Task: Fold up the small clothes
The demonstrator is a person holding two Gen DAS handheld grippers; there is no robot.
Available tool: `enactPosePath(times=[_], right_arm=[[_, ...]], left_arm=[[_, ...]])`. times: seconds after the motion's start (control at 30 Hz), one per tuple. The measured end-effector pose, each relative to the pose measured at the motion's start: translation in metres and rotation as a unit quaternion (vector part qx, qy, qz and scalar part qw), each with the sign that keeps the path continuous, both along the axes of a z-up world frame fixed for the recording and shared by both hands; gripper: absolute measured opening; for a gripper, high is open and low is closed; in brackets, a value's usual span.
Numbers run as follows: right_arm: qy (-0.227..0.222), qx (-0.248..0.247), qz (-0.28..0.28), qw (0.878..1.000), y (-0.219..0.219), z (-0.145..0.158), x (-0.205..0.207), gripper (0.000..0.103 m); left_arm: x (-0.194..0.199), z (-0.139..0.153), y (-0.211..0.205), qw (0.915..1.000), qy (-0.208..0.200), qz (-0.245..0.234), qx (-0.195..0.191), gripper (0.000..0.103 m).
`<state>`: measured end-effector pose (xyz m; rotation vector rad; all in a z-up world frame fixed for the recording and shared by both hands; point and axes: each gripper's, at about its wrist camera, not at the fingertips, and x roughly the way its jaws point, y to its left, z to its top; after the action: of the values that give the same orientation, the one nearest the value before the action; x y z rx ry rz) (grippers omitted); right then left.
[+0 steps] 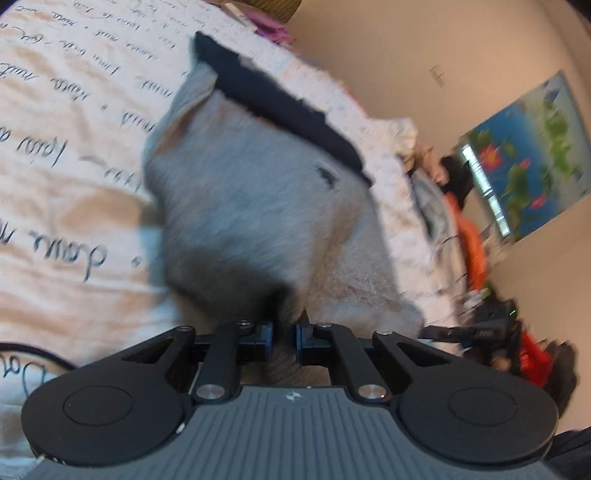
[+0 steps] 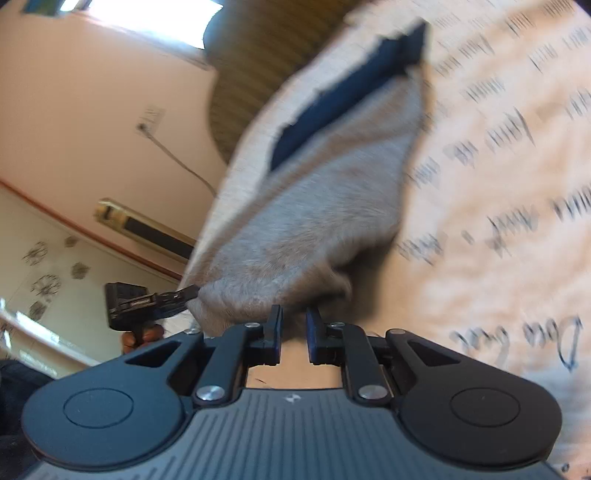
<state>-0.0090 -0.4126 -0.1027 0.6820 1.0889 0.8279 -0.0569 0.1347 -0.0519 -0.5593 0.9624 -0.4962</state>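
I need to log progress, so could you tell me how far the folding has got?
Done: nothing looks folded yet. In hand: both the left gripper and right gripper pinch one end of the grey garment, lifting it off the printed bedsheet. Left: folding it over and laying it flat.

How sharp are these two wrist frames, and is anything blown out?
Left wrist view: motion blur smears the grey garment and wall poster; left gripper sharp. Right wrist view: bedsheet lettering streaked, window overexposed, right gripper crisp.
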Motion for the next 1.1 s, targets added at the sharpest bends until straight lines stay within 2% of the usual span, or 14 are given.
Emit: enactPosePath(times=[0.1, 0.2, 0.27, 0.33, 0.5, 0.6, 0.73, 0.8, 0.87, 0.9, 0.93, 0.97, 1.03, 1.1], right_arm=[[0.027, -0.006, -0.015, 0.999, -0.002, -0.019, -0.002, 0.015], [0.018, 0.021, -0.039, 0.999, -0.013, -0.015, -0.007, 0.019], [0.004, 0.021, -0.057, 0.998, -0.022, -0.009, -0.008, 0.037], [-0.008, 0.016, -0.069, 0.997, -0.028, -0.005, -0.007, 0.077], [-0.012, 0.025, -0.071, 0.997, -0.023, -0.010, 0.005, 0.079], [-0.013, 0.028, -0.040, 0.999, 0.001, -0.016, 0.015, 0.079], [-0.059, 0.026, -0.004, 0.998, 0.035, -0.006, 0.015, 0.079], [-0.097, 0.011, 0.020, 0.995, 0.049, 0.002, 0.011, 0.079], [-0.107, 0.016, 0.033, 0.994, 0.057, 0.003, 0.009, 0.075], [-0.099, 0.025, 0.036, 0.994, 0.061, 0.001, 0.010, 0.052], [-0.085, 0.036, 0.050, 0.994, 0.064, -0.002, 0.011, 0.013], [-0.082, 0.040, 0.058, 0.994, 0.068, -0.002, 0.011, 0.005], [-0.097, 0.035, 0.068, 0.992, 0.074, 0.006, 0.006, 0.005], [-0.103, 0.069, 0.065, 0.990, 0.067, 0.018, 0.003, 0.005]], left_arm=[[-0.006, -0.010, -0.001, 0.9998, 0.005, 0.017, 0.009, 0.040], [-0.008, -0.007, 0.005, 0.9992, -0.013, 0.038, 0.004, 0.048], [-0.005, -0.005, 0.010, 0.9988, -0.017, 0.046, -0.003, 0.050], [-0.003, -0.001, 0.014, 0.9984, -0.022, 0.053, -0.006, 0.050], [-0.008, 0.003, 0.014, 0.9998, -0.013, 0.001, -0.018, 0.051], [-0.021, 0.005, 0.011, 0.9996, -0.015, -0.023, 0.007, 0.051], [-0.028, 0.008, 0.032, 0.9988, -0.024, 0.040, 0.013, 0.052], [-0.027, 0.006, 0.042, 0.9955, -0.028, 0.090, 0.007, 0.060], [-0.022, -0.002, 0.051, 0.9889, -0.030, 0.145, -0.001, 0.066], [-0.019, -0.006, 0.055, 0.9833, -0.025, 0.179, -0.016, 0.066], [-0.016, -0.010, 0.058, 0.9796, -0.022, 0.196, -0.038, 0.066], [-0.012, -0.013, 0.060, 0.9761, -0.019, 0.209, -0.057, 0.066], [-0.005, -0.015, 0.059, 0.9731, -0.020, 0.217, -0.075, 0.066], [0.001, -0.015, 0.056, 0.9742, -0.021, 0.212, -0.074, 0.067]])
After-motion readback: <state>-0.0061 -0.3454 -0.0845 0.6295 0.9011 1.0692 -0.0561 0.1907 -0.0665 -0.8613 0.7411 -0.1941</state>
